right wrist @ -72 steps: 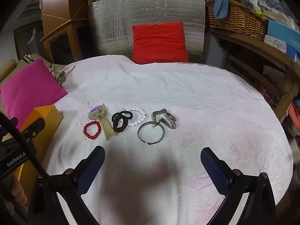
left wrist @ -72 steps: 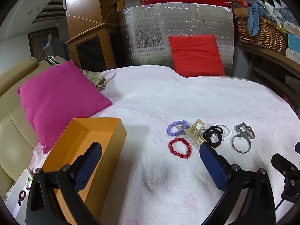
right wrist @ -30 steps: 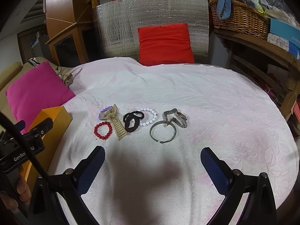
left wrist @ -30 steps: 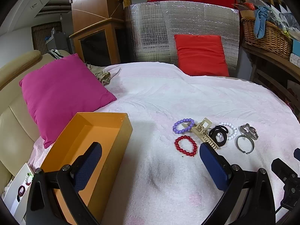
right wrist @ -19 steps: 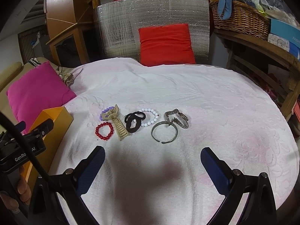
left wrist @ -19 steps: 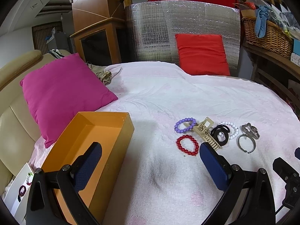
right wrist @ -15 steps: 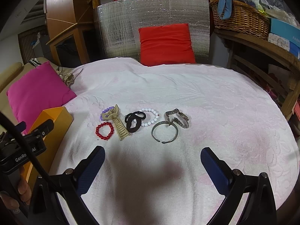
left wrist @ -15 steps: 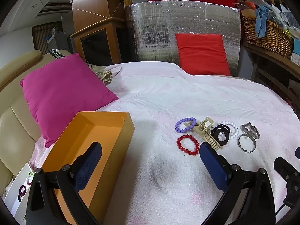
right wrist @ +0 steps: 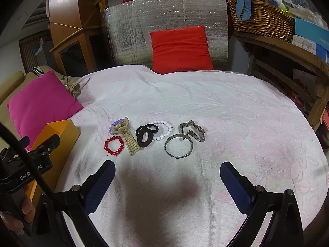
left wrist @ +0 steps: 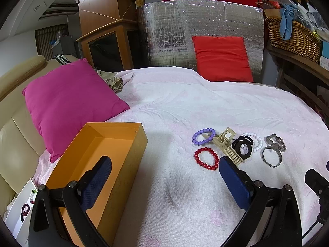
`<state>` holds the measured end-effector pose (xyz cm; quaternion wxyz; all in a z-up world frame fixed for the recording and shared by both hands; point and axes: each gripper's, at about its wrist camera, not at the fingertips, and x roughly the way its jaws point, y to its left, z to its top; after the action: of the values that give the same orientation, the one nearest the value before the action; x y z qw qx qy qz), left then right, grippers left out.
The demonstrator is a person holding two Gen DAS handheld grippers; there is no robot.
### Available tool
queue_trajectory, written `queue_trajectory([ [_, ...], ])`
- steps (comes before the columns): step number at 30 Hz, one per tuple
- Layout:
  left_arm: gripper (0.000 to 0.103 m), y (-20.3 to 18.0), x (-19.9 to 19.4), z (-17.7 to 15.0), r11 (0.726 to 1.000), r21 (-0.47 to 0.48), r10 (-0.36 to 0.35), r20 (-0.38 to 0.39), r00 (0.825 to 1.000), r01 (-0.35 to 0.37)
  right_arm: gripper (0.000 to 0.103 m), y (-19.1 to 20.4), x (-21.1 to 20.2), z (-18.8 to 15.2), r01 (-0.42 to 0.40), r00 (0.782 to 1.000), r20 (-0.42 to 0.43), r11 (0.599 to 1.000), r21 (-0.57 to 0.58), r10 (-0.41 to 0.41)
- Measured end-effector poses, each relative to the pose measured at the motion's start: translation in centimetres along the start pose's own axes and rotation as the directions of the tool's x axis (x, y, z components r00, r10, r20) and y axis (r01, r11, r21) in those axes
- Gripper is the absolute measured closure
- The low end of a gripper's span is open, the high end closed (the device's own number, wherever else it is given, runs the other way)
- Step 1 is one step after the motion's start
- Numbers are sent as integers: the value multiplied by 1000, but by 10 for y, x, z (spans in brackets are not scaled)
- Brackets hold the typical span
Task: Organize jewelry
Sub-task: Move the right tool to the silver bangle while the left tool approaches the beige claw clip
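Jewelry lies in a row on the white-pink bedspread (left wrist: 185,103): a red bead bracelet (left wrist: 206,158) (right wrist: 114,145), a purple bead bracelet (left wrist: 203,136), a beige hair claw (left wrist: 227,147) (right wrist: 127,136), a black hair tie (left wrist: 242,147) (right wrist: 145,135), a white bead bracelet (right wrist: 164,129), a metal bangle (left wrist: 271,158) (right wrist: 178,146) and a metal watch (right wrist: 192,132). An empty orange box (left wrist: 98,164) (right wrist: 55,135) stands at the left. My left gripper (left wrist: 164,182) is open, one finger over the box. My right gripper (right wrist: 167,185) is open, just short of the bangle.
A magenta pillow (left wrist: 67,100) lies left of the box. A red pillow (left wrist: 222,58) leans on a silver foil panel (left wrist: 174,35) at the back. A wicker basket (right wrist: 263,18) sits on a wooden shelf at the right. A white card (left wrist: 20,212) lies at the lower left.
Both grippers have drifted slightly; the jewelry sits a little further right and higher in the views. Nothing was taken hold of; both grippers stay open.
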<state>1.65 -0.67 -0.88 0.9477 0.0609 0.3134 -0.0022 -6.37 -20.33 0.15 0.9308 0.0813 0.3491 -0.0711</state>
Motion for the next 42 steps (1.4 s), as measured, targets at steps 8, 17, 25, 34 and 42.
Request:
queue_trajectory([
  [8,0,0,11,2,1000,-6,-11,-24,1000,11,0,-10,1,5,11,1000,5,1000,18,-11],
  [17,0,-11,54,22,996,-31,-85,-18,996,85,0,-52,23,25,7,999,-48,995,100,-3],
  [25,0,-63,103,25,981,42,-184,-79,980,188,6,-89,55,29,-22,987,-151,976,217,56],
  [34,17,-82,138,25,971,-10,-238,-149,960,239,6,-113,75,28,-29,975,-198,947,321,97],
  [42,93,-87,150,18,940,-20,-338,-212,917,342,24,-106,97,22,-40,963,-243,955,293,114],
])
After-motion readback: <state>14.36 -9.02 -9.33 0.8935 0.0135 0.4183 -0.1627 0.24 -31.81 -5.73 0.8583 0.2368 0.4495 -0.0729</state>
